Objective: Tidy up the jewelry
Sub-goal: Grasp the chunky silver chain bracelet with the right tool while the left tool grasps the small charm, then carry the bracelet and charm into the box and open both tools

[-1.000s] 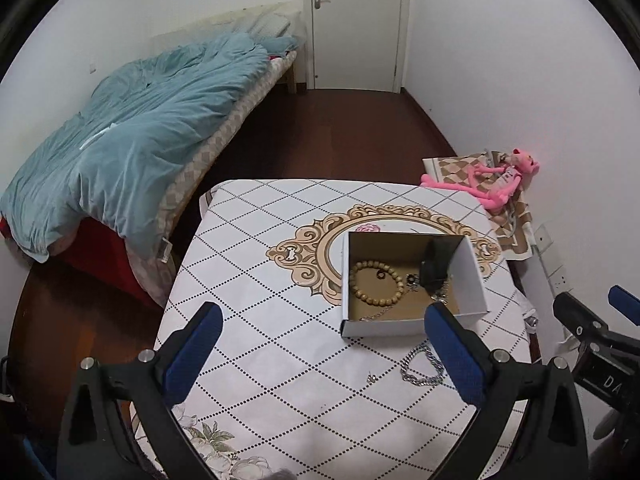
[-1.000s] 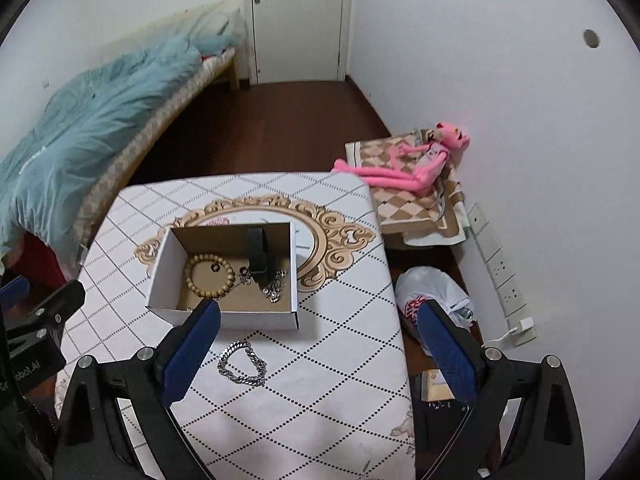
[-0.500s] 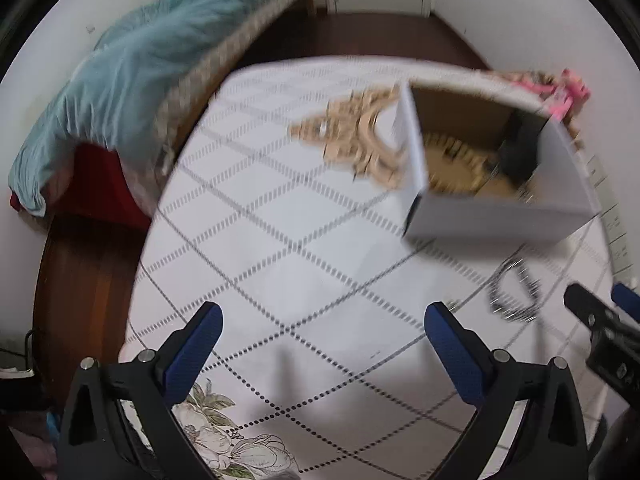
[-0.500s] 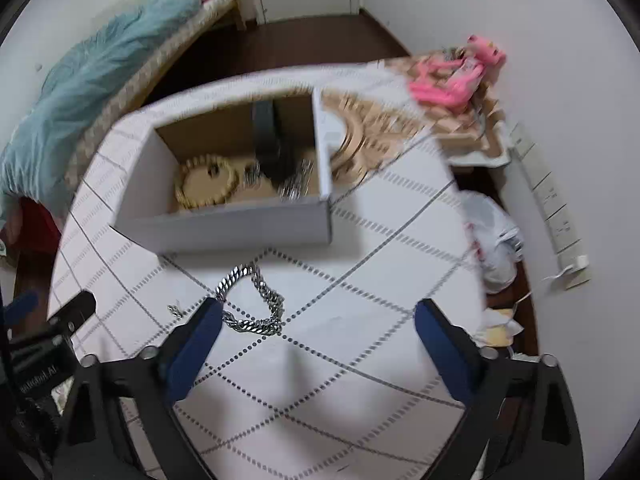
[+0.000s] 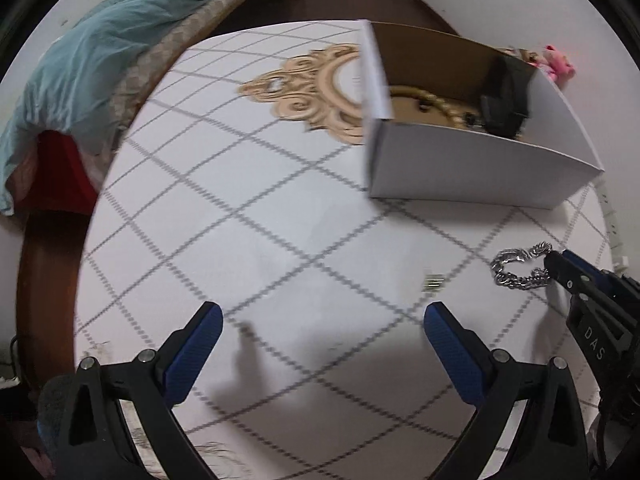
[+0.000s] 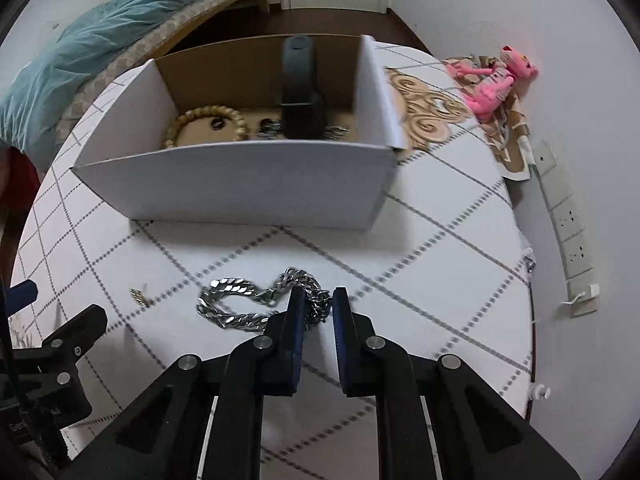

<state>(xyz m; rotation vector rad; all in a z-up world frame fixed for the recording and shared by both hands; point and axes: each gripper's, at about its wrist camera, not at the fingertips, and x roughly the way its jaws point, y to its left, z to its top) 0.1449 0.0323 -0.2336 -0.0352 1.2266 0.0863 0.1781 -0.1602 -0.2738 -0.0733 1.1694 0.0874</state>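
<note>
A silver chain bracelet lies on the white patterned tablecloth in front of a white cardboard box. My right gripper is closed on the bracelet's right end; it also shows in the left wrist view touching the bracelet. The box holds a wooden bead bracelet, a black stand and small dark pieces. A small earring lies left of the chain, also in the left wrist view. My left gripper is open and empty, low over the cloth.
A bed with a teal duvet stands to the left of the table. A pink plush toy lies on a cloth by the right wall. Wall sockets sit beyond the table's right edge.
Both grippers came down and forward toward the table. My right gripper went from wide open to closed on the silver chain bracelet. The left gripper stayed open.
</note>
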